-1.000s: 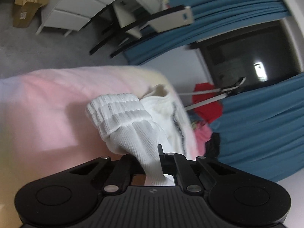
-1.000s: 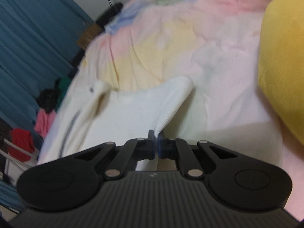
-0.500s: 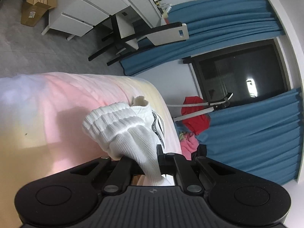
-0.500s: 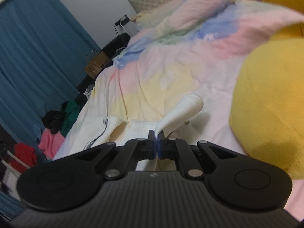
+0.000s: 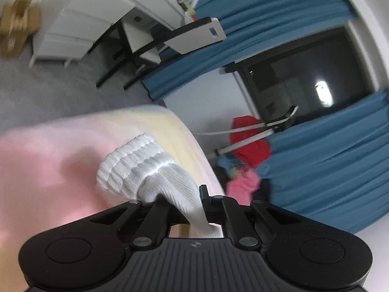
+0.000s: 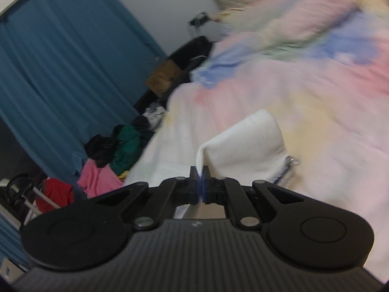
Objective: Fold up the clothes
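Both grips mid-fold, nothing laid flat yet: on left wrist cam, left gripper (image 5: 194,206) pinched ribbed cuff (image 5: 136,163) of white garment above pastel bed (image 5: 36,170); on right cam, right gripper (image 6: 199,185) clamped tight on garment's (image 6: 245,146) edge, lifted over bed, fold prob. barely begun.

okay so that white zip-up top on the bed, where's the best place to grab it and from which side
Judging by its pose, grip the white garment at its edges. The left gripper is shut on the bunched ribbed cuff; the right gripper pinches a thin folded edge. Come in from the bed's side, jaws across the fold.
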Action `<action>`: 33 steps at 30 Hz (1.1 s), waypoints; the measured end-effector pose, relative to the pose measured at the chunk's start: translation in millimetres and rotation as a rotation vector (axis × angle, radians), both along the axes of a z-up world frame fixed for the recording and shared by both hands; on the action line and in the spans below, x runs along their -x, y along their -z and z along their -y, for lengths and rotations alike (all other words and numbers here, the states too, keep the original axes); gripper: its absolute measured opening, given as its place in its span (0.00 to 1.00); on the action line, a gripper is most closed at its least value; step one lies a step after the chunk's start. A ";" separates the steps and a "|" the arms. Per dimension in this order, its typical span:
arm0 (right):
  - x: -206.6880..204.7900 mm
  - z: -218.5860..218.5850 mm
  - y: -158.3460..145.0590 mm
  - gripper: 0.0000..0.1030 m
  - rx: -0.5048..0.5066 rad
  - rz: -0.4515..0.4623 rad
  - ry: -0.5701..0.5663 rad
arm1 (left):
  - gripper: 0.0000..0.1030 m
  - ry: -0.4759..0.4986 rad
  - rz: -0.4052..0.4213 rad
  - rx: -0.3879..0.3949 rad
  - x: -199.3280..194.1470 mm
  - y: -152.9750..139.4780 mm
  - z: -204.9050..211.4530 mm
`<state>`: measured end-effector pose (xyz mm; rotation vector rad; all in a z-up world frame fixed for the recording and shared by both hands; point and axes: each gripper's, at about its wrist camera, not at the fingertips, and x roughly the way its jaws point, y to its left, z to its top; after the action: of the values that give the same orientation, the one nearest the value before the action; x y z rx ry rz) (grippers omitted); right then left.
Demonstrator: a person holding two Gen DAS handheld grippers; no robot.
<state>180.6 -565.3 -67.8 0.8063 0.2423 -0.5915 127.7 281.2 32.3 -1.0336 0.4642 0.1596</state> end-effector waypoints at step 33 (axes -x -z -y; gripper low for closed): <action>-112.0 67.8 73.7 0.61 -0.041 -0.071 -0.102 | 0.80 0.094 -0.121 -0.114 -120.2 78.7 24.4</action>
<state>292.6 -633.0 -141.5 0.8082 0.3594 -0.5208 247.9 256.9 -46.4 -0.8913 0.6058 0.1634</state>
